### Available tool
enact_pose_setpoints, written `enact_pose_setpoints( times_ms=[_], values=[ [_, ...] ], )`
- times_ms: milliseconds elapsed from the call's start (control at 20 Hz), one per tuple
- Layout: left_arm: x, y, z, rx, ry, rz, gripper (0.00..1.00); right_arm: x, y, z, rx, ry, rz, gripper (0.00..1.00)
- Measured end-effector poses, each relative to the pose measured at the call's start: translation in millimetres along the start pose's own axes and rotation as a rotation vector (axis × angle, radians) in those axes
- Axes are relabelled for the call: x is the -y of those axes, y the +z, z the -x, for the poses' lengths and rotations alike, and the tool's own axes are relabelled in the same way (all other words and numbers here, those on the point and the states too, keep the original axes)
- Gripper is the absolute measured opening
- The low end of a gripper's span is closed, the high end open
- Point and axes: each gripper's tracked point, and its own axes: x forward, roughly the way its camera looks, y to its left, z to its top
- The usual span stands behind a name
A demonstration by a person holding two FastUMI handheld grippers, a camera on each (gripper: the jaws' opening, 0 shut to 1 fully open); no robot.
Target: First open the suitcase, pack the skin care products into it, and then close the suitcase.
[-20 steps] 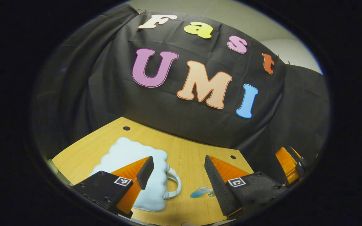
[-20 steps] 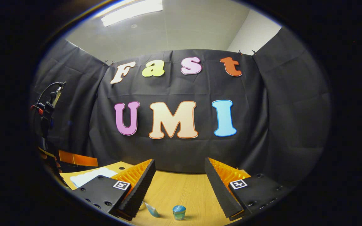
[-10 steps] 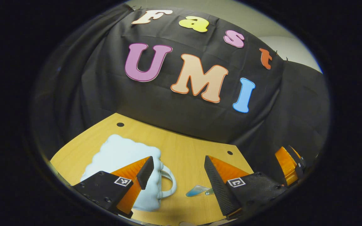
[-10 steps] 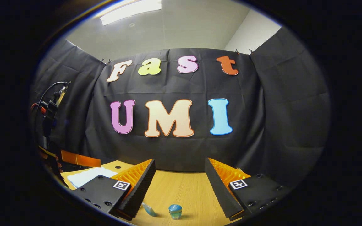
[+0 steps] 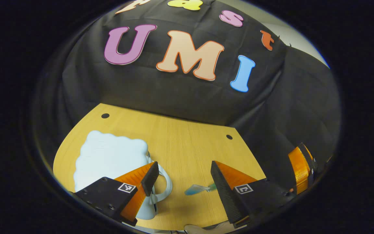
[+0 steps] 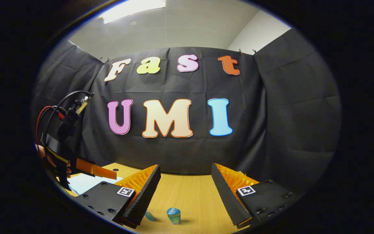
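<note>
2 products (image 6: 173, 215) beside closed suitcase (image 5: 109, 159)

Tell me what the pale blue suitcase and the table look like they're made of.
Suitcase: probably hard moulded plastic, matte, judging by its smooth scalloped shell and rigid loop handle. Table: light wood or wood-look laminate, with straight grain lines and a low sheen; the pictures leave open which.

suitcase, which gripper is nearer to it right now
Left. The left gripper hangs just above the pale blue suitcase, its left finger over the handle side. The right gripper is off to the suitcase's right, by the small blue jar.
</note>
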Motion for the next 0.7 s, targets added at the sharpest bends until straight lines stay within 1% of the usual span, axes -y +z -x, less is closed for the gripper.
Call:
enact_pose_setpoints(
  times_ms=[100,200,250,300,350,450,600,700],
  values=[
    [-3,-11,-11,-0.088,0.003,0.003,0.94,3,-1,2,-0.001,-0.009,0.001,0.99],
    [-7,-20,-20,-0.158,0.008,0.026,0.94,8,-3,3,-0.005,-0.022,0.005,0.99],
    [-10,-25,-26,-0.187,0.010,0.042,0.90,10,-4,4,-0.009,-0.028,0.005,0.99],
    [-13,-27,-29,-0.213,0.014,0.056,0.94,13,-6,5,-0.012,-0.034,0.003,0.99],
    [-15,-30,-33,-0.238,0.020,0.062,0.95,15,-6,6,-0.014,-0.040,0.000,0.99],
    [-22,-41,-40,-0.297,0.051,0.066,0.94,20,-11,7,-0.021,-0.055,0.000,0.99],
    [-26,-54,-57,-0.360,0.068,0.089,0.95,23,-21,7,-0.045,-0.063,-0.003,0.99],
    [-28,-60,-66,-0.397,0.084,0.081,0.94,25,-24,7,-0.053,-0.068,0.001,0.99]
  ],
)
